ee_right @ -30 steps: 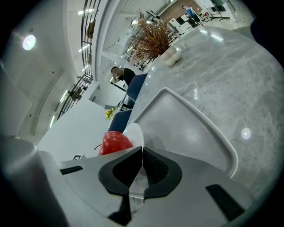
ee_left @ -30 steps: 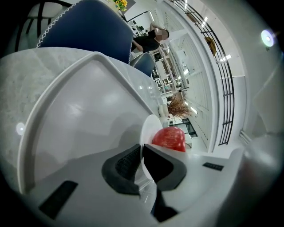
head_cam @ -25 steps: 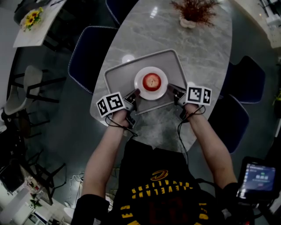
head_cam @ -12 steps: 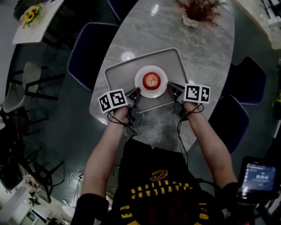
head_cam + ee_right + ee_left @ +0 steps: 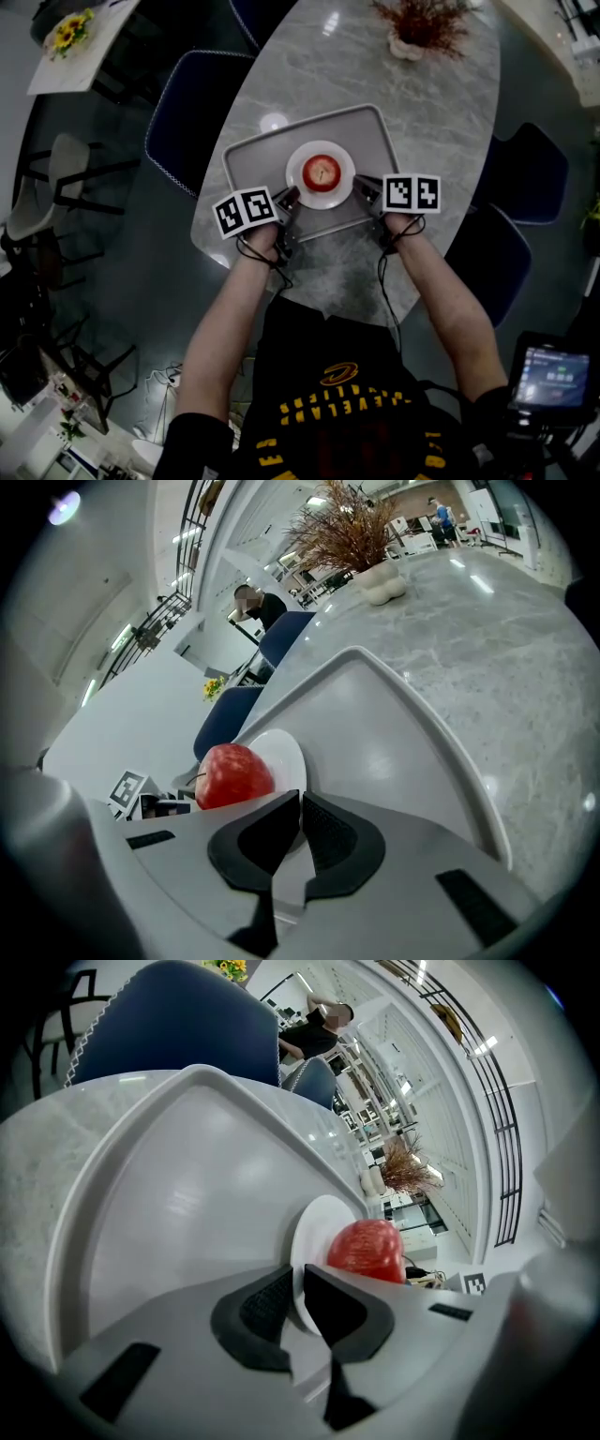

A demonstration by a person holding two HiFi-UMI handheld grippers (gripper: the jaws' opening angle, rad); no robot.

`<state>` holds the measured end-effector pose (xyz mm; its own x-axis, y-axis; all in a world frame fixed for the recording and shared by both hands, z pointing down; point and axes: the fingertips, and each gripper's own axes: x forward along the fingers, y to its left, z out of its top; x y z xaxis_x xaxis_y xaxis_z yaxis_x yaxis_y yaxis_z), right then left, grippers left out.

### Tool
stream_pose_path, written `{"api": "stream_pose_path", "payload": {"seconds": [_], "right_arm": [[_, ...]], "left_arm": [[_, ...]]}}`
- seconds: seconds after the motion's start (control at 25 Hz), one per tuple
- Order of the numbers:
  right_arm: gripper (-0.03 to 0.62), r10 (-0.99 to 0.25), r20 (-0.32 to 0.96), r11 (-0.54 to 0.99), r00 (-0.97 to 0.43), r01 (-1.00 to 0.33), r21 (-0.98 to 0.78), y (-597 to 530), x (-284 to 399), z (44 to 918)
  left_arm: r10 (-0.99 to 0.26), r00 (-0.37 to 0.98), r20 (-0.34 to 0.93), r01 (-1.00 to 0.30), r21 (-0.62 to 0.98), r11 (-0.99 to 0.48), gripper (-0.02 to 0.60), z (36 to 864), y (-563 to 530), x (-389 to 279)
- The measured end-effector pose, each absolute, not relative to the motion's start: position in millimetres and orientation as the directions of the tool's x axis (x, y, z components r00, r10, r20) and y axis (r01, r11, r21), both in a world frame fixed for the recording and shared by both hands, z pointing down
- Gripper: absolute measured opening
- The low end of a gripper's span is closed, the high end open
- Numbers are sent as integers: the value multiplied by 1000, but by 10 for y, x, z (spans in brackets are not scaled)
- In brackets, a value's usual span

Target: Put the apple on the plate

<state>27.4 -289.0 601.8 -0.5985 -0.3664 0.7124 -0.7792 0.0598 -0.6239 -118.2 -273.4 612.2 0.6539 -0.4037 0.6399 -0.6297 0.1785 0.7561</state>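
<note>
A red apple [image 5: 322, 172] sits on a small white plate [image 5: 301, 184] over the middle of a grey tray [image 5: 246, 155]. My left gripper [image 5: 289, 200] is at the plate's left edge and my right gripper [image 5: 364, 190] at its right edge. In the left gripper view the plate [image 5: 319, 1232] has its rim running into the narrow gap of the left gripper [image 5: 298, 1293], with the apple [image 5: 367, 1249] just beyond. The right gripper [image 5: 300, 822] pinches the plate [image 5: 281, 752] rim the same way, beside the apple [image 5: 232, 773].
The tray lies near the front edge of an oval marble table [image 5: 422, 112]. A dried plant in a white pot [image 5: 419, 28] stands at the far end. Blue chairs [image 5: 192, 103] flank the table, another [image 5: 525, 169] on the right. A screen [image 5: 553, 375] glows at lower right.
Both grippers have sunk a little with the plate between them, and their marker cubes have tilted. The plate and apple look slightly smaller and lower over the tray.
</note>
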Motion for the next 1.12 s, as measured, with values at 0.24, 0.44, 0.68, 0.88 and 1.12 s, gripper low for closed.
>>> {"api": "stream_pose_path", "payload": {"seconds": [0.24,0.44,0.68,0.88,1.12], "right_arm": [[17,-328,759,106,-562,-820,-562,-2899,244,6076],[17,-325,785,135,-528,-847,-514,-2918,248,6116],[18,-335,818,221,-467,-883,-414,-2923,254,6116],[18,-403,813,331,-421,-895,-300,-2944,303,5961],[17,-523,698,490,-489,-843,-223,-2890,214,5550]], "left_arm": [[-390,617,684,-677,714,180,31,6146,-2759,-1205],[-375,571,730,-738,657,156,37,6177,-2779,-1190],[-373,459,806,-853,517,67,59,6192,-2804,-1197],[-429,336,839,-934,355,-37,64,6071,-2814,-1258],[-556,277,784,-950,310,-36,64,5870,-2785,-1384]]}}
